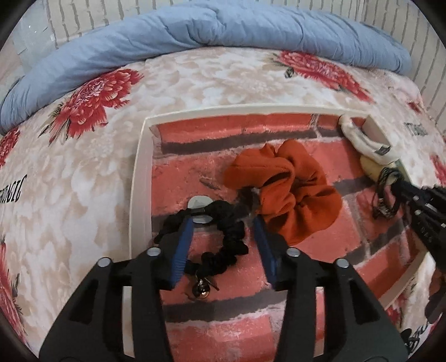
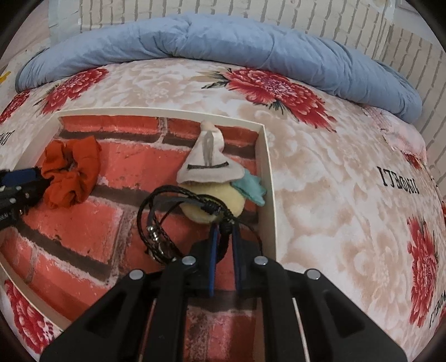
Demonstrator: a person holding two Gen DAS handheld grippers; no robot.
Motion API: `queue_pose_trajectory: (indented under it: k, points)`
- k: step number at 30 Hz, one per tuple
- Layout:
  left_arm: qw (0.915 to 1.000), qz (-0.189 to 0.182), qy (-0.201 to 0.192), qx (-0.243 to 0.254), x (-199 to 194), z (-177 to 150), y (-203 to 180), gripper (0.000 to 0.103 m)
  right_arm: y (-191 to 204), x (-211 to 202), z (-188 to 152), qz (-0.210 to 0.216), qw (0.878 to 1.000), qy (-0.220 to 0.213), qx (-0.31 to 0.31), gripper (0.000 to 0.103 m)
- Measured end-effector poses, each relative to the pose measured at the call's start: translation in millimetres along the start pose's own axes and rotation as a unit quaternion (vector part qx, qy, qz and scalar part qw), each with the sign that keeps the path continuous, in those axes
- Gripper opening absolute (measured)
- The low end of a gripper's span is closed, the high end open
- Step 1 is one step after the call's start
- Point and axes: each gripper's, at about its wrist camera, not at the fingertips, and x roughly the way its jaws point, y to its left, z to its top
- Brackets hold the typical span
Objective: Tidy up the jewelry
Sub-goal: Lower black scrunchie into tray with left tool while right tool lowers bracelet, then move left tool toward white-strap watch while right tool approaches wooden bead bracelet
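In the left wrist view, the left gripper [image 1: 223, 220] is pointing down into a shallow white tray [image 1: 143, 178] lined with a red brick pattern. Its blue fingers [image 1: 182, 250] are standing well apart, pressing on nothing. A black braided band [image 1: 223, 231] with a small gold bell [image 1: 203, 288] is lying on the tray floor between and around them, one loop passing under the left finger. Just beyond the right finger, an orange scrunchie [image 1: 290, 192] is sitting on the tray floor, near its middle.

In the right wrist view, the right gripper [image 2: 223, 231] is also angling down into the tray, close to its right wall [image 2: 269, 178]. Its fingers are standing almost together, pinching a black cord bracelet [image 2: 164, 211], whose loops and small metal beads are hanging to the left of the tips. Just past the tips, a small yellow plush toy [image 2: 214, 200] with a pale pointed hat and a teal leaf is lying against the right wall.

The tray is resting on a bedspread [image 2: 320, 172] printed with red flowers. At the far edge, a blue quilt [image 2: 223, 44] is lying bunched along a white brick-pattern wall [image 2: 320, 16].
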Motion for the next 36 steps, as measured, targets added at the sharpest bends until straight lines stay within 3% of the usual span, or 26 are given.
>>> queue_pose_trajectory:
  k: [1, 2, 3, 8, 12, 20, 32, 36]
  points:
    - [1.0000, -0.001, -0.006, -0.001, -3.8, 0.1, 0.6, 0.060, -1.2, -2.8, -0.7, 0.008, 1.000, 0.001, 0.002, 0.018]
    - [0.9998, -0.004, -0.019, 0.000, -12.6, -0.3, 0.5, 0.072, -1.5, -5.0, -1.5, 0.014, 1.000, 0.001, 0.003, 0.040]
    - [0.9996, -0.004, -0.027, 0.002, -18.0, -1.0, 0.2, 0.078, -1.9, -8.9, -2.9, 0.016, 1.000, -0.001, 0.003, 0.058]
    - [0.9985, -0.005, -0.052, 0.013, -54.1, -9.8, -2.9, 0.088, -8.1, -35.2, -10.2, 0.012, 1.000, -0.013, 0.006, 0.061]
    - [0.9972, -0.005, -0.074, 0.013, -91.3, -24.0, 0.4, 0.098, -19.5, -65.2, -19.8, 0.014, 0.999, -0.039, 0.025, 0.084]
    - [0.9942, 0.033, -0.098, 0.030, -153.8, -70.6, 12.0, 0.098, -39.8, -112.1, -60.1, -0.010, 0.997, -0.054, 0.046, 0.092]
    - [0.9891, 0.071, -0.129, 0.005, -240.6, -174.3, 42.1, 0.098, -47.8, -200.8, -137.6, -0.012, 0.994, -0.094, 0.063, 0.096]
    - [0.9846, 0.092, -0.146, 0.027, -270.0, -208.0, 35.5, 0.098, -44.7, -225.0, -160.7, -0.012, 0.992, -0.108, 0.069, 0.096]
